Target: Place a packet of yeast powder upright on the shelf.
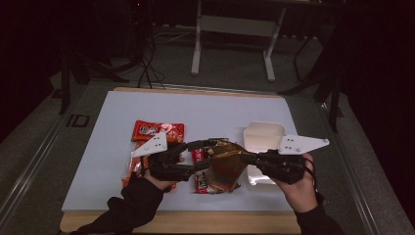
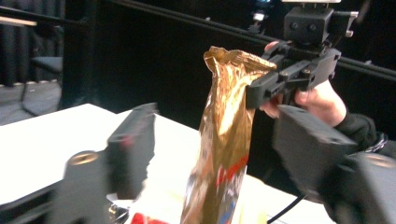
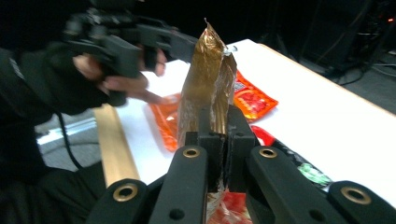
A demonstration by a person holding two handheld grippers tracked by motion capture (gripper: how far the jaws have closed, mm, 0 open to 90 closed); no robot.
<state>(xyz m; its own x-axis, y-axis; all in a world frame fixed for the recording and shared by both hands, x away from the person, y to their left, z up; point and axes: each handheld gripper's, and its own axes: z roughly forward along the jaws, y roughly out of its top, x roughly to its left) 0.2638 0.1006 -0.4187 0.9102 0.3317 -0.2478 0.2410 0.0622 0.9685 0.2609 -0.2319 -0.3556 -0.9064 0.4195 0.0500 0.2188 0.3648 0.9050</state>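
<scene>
My right tongs (image 3: 223, 135) clamp the gold bag's (image 3: 208, 79) edge; my left tongs (image 2: 219, 154) stand apart around it, untouching.

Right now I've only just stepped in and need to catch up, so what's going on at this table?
A person is working with a gripper in each hand over a white table. The right gripper is shut on a gold snack bag and holds it up above the table. The left gripper is open, its jaws standing either side of the bag without pressing it. Red snack packets lie on the table, and a white container sits to the right.
</scene>
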